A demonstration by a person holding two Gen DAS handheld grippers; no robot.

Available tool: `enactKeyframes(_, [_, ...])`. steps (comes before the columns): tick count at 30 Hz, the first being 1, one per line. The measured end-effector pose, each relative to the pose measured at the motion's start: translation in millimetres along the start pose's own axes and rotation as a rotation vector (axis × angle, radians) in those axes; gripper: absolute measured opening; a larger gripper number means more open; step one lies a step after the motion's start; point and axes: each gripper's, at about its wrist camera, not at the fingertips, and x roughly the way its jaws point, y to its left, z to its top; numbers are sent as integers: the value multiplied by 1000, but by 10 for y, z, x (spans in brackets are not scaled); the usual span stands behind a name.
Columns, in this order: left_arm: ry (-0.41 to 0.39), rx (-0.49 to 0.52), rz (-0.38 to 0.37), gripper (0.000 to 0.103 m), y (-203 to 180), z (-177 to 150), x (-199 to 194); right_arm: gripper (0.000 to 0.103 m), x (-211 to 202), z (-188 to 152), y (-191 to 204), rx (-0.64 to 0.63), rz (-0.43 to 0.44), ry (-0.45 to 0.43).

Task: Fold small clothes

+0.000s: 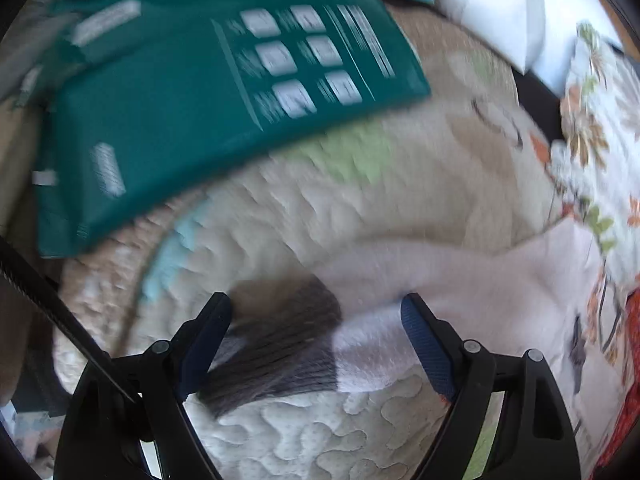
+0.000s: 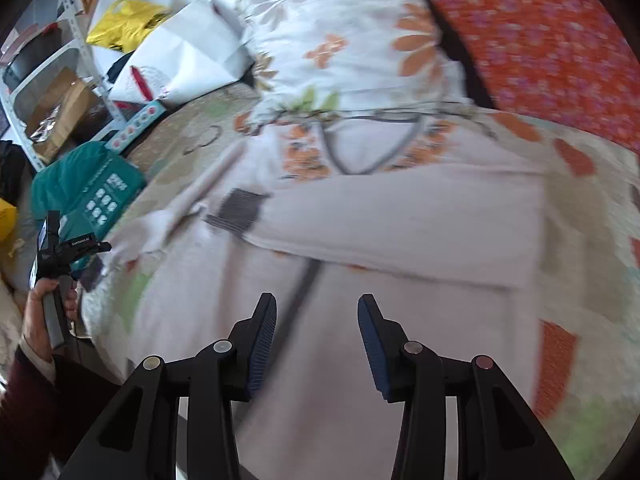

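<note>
Right wrist: quilted bed beside cluttered metal shelving.

No legible text anywhere.

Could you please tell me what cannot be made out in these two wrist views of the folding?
- Print on the green package: left wrist view, blurred by motion.
- Whether the left gripper touches the garment's grey cuff: left wrist view, blurred.
- Full shape of the pale garment: right wrist view, smeared, and the right gripper covers its near edge.
- Shelf contents: right wrist view, too small at the edge.
</note>
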Motion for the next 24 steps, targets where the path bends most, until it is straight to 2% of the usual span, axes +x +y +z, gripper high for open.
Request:
enactKeyframes(1, [-25,47,43,68,-78,-21,-8,46,-54,-45,-63,7,-15,-6])
enactKeyframes(2, [-55,91,61,27,-155,-38,-42,46,-130,-104,-148,16,-38,-15])
enactKeyframes(3, [-64,105,46,8,-192,-45,-70,46,-188,-140,-208,22,-55,-23])
enactKeyframes(4, [-58,95,-1,6,-211,-53,-111,46,-261,-178,-291,31,-73,-33])
enactKeyframes(7, [-100,67,-71,6,-291,-81,-386,46,-453,-220,-474,61,-94,-75])
enactKeyframes(12, [-160,191,-235,6,-1003,-134,-1069,46,-755,-208,-846,162,-86,-171])
enactKeyframes(15, [-162,301,-392,6,-1742,-257,-1477,46,-844,-211,-1034,218,-69,-193])
enactKeyframes(18, [-142,493,-570,7,-2663,-547,-1869,46,-929,-209,-1175,255,-73,-216])
enactKeyframes(19, [-125,541,-617,14,-2843,-617,-1943,46,-952,-208,-1206,265,-78,-223])
enactKeyframes(20, [-102,611,-676,27,-3100,-761,-2055,46,-976,-207,-1237,275,-86,-230])
enactKeyframes(21, [-94,653,-703,36,-3241,-842,-2111,46,-998,-211,-1274,286,-98,-237])
enactKeyframes(22, [-100,696,-721,54,-3363,-941,-2205,46,-1016,-215,-1306,294,-102,-241])
enactKeyframes(23, [-120,716,-727,65,-3407,-1004,-2275,46,-1029,-226,-1336,303,-102,-244])
enactKeyframes(24, [-155,726,-724,68,-3406,-1056,-2337,46,-1030,-231,-1367,312,-100,-245])
